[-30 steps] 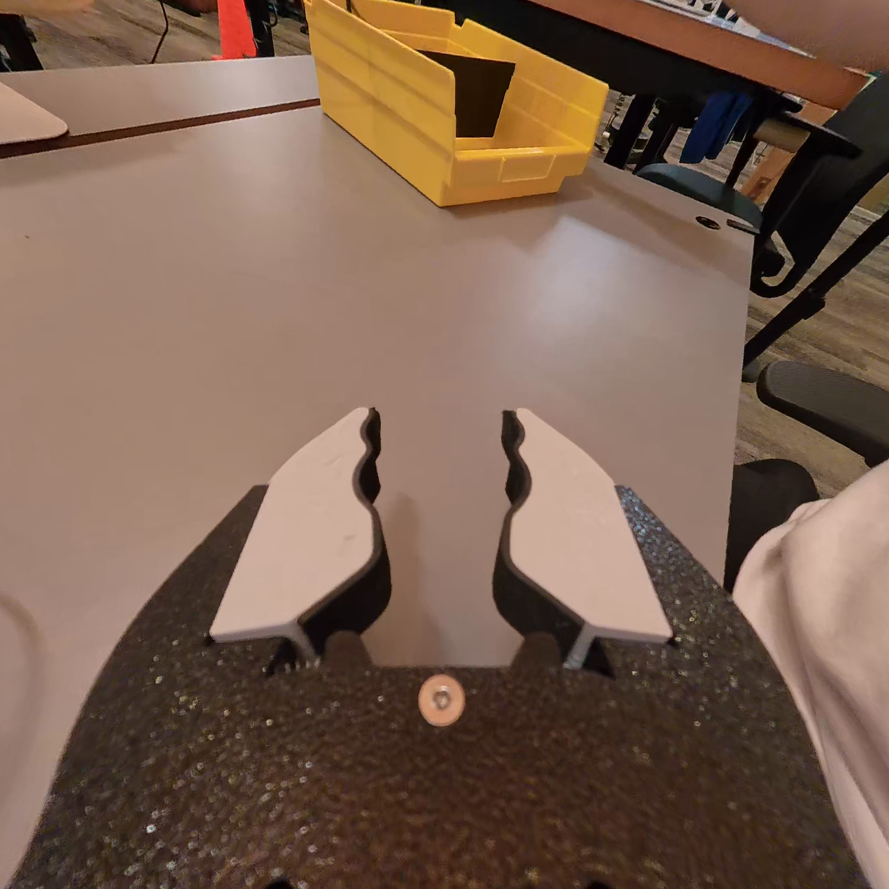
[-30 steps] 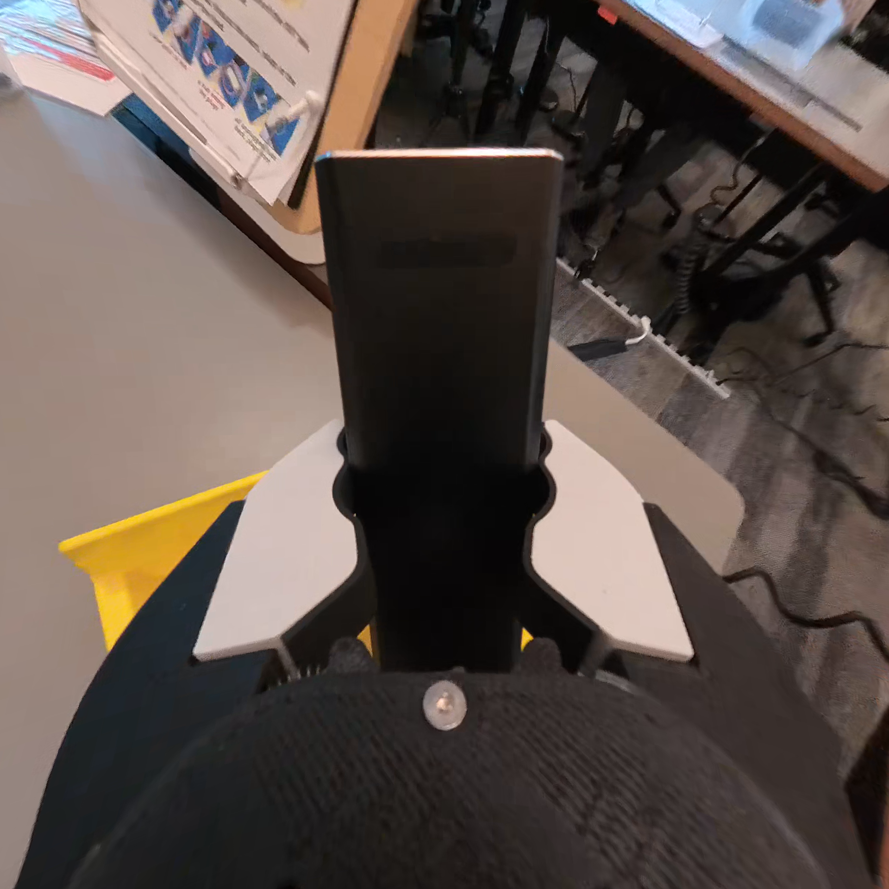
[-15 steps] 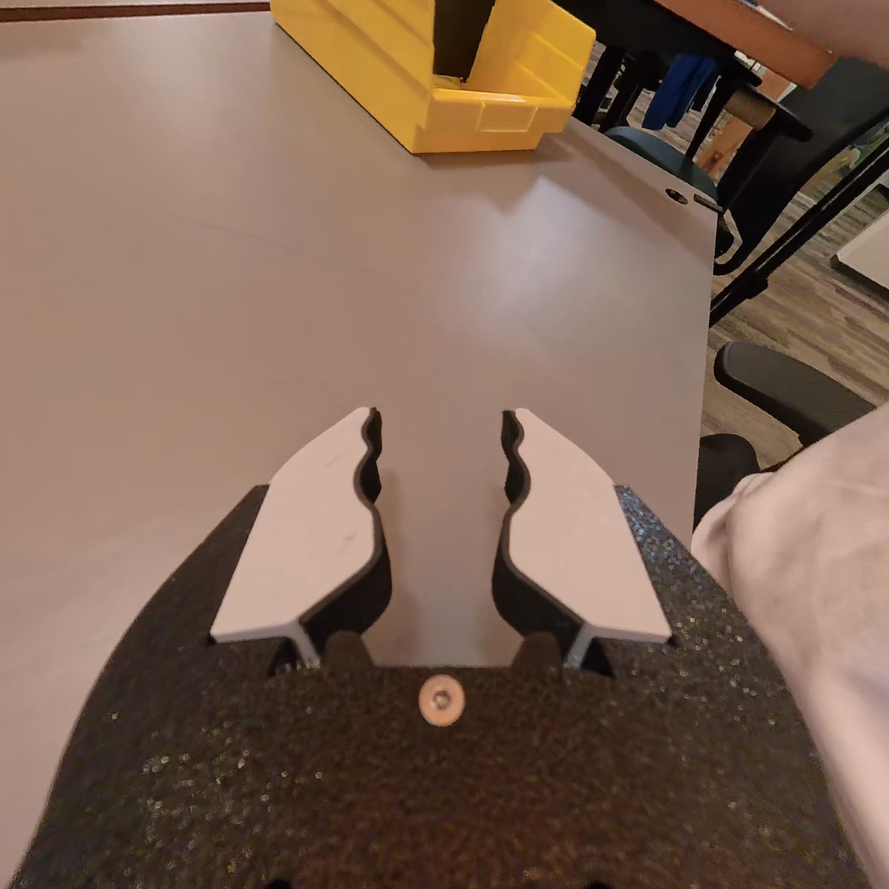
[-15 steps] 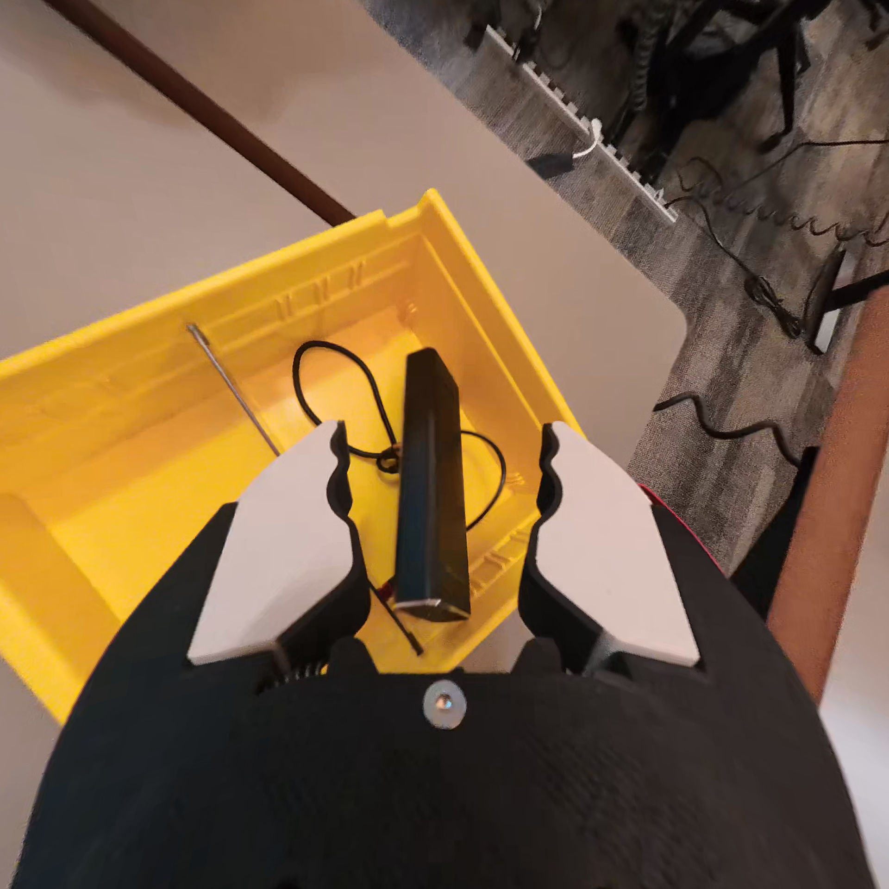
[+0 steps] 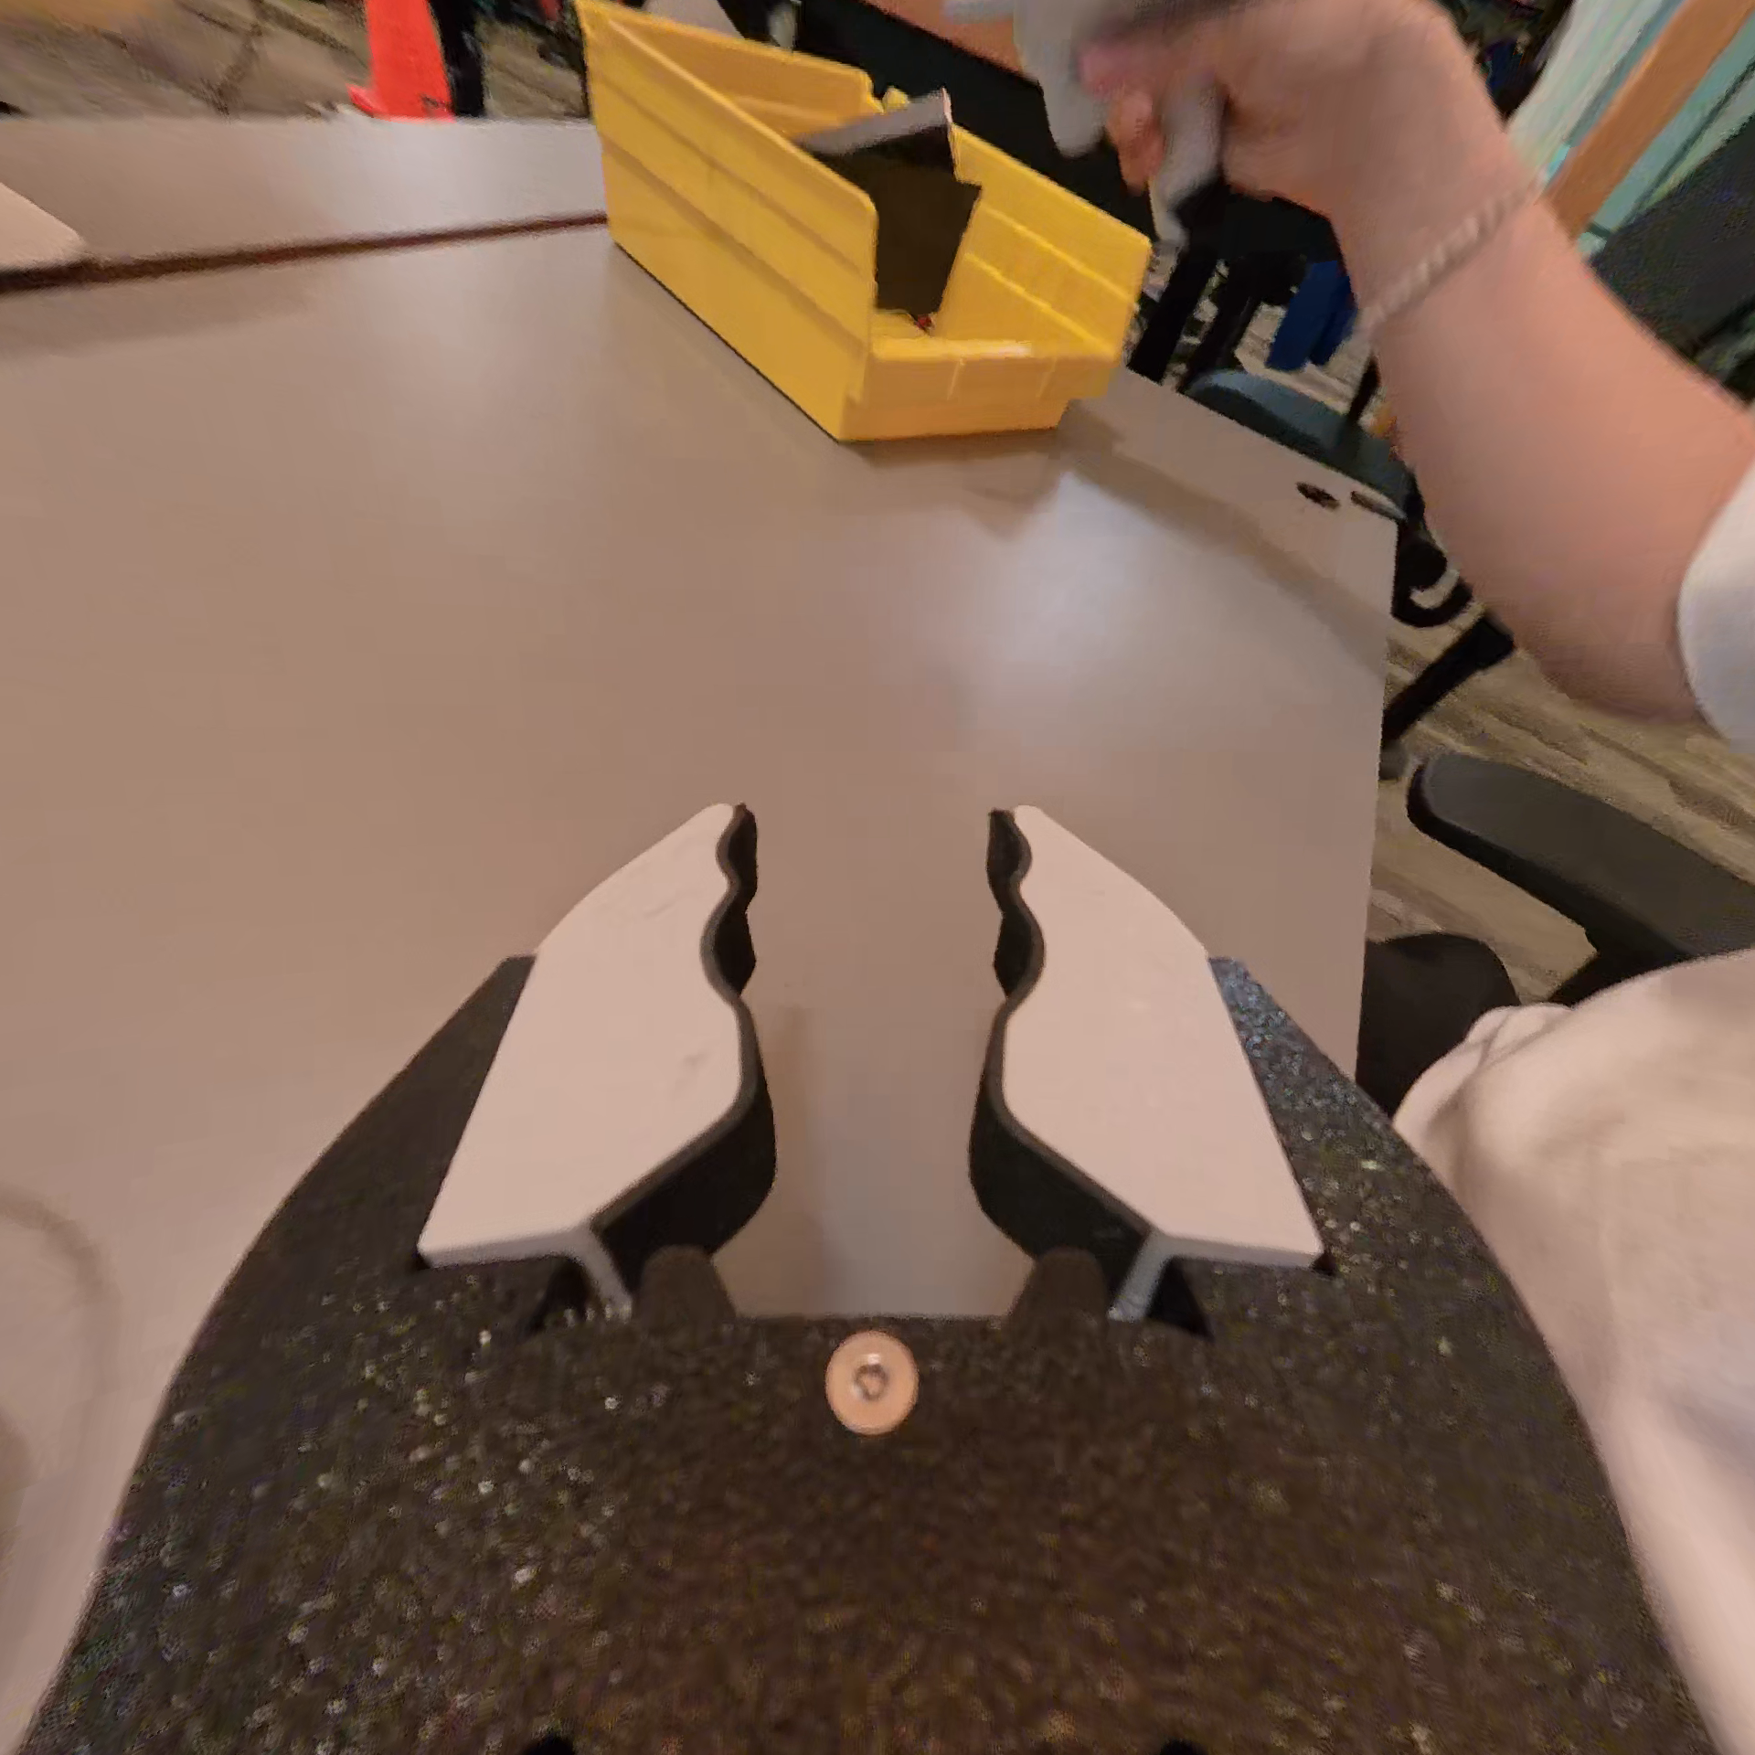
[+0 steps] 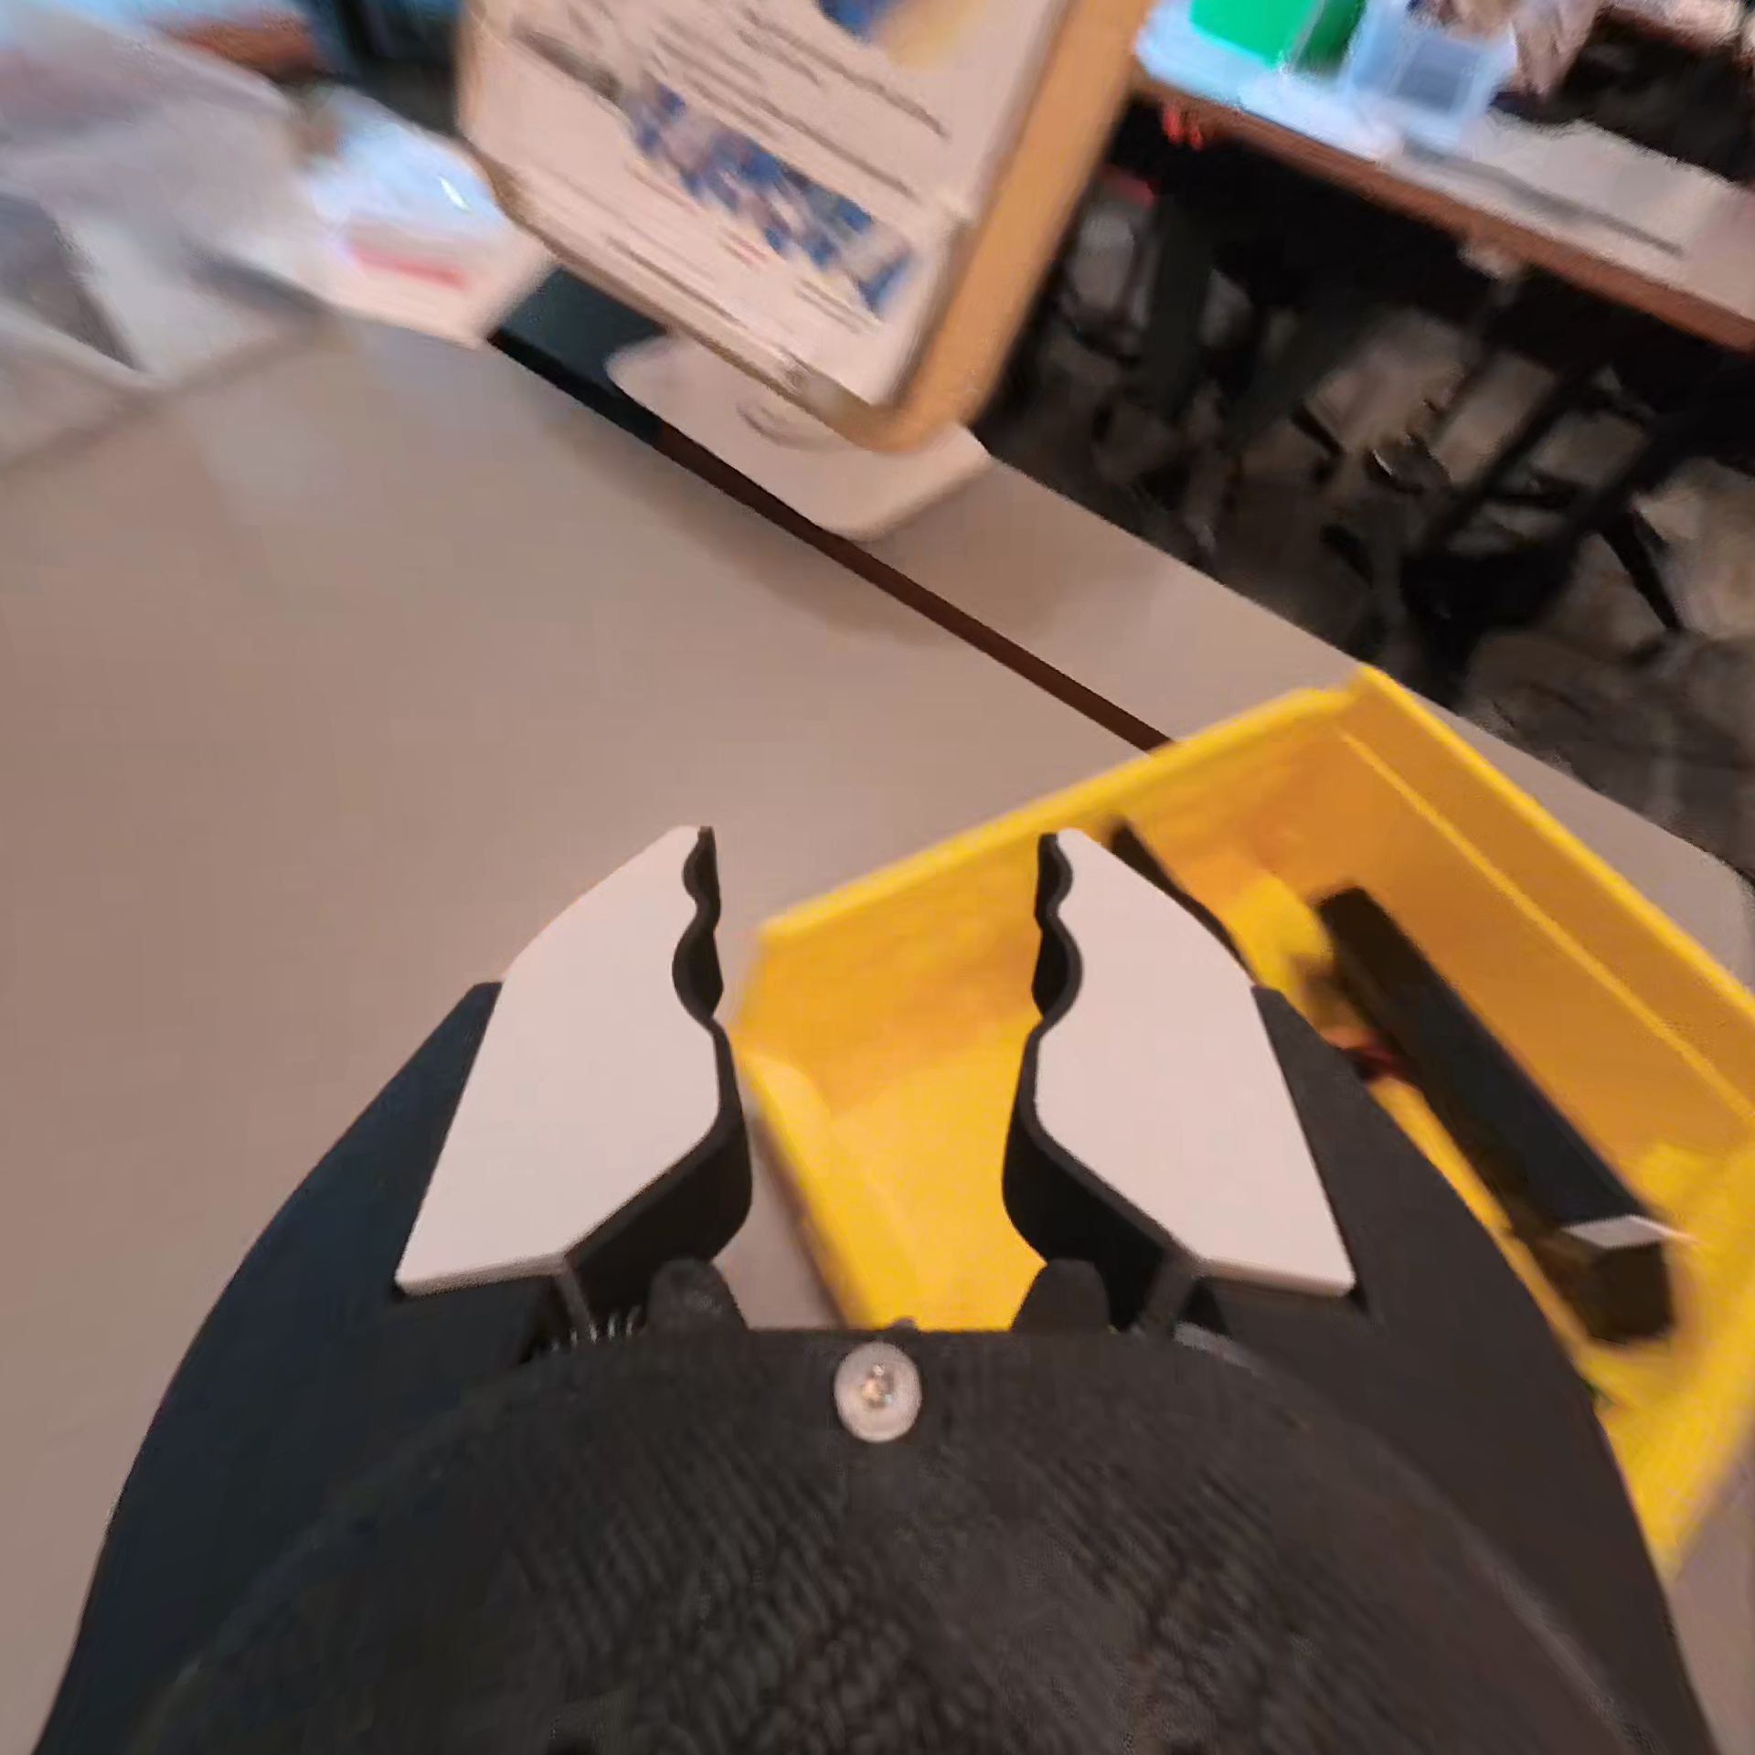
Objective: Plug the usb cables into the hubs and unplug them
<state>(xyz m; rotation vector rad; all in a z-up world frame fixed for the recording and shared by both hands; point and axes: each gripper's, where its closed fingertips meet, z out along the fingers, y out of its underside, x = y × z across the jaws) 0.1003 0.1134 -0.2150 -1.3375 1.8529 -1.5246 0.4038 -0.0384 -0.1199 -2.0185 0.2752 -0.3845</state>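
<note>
So both grippers are empty right now. The left gripper [image 5: 864,826] has its jaws parted with a moderate gap and hangs low over the bare grey bench [image 5: 475,617], well short of the yellow bin [image 5: 760,247] at the far end, probably just parked out of the way. The right gripper [image 6: 874,845] is spread a bit wider, nothing between the fingers, sitting just over the near corner of the bin.

The long black hub [image 6: 1481,1092] is lying inside the bin, slanted along its length with one end propped toward the wall, and in the left view it pokes up above the rim. There's a bit of dark cable under it, but the frame is too blurry to make out any plugs.

My guess is the hub got stashed in the bin as the put-away step, so the plug/unplug part looks about wrapped up
</note>
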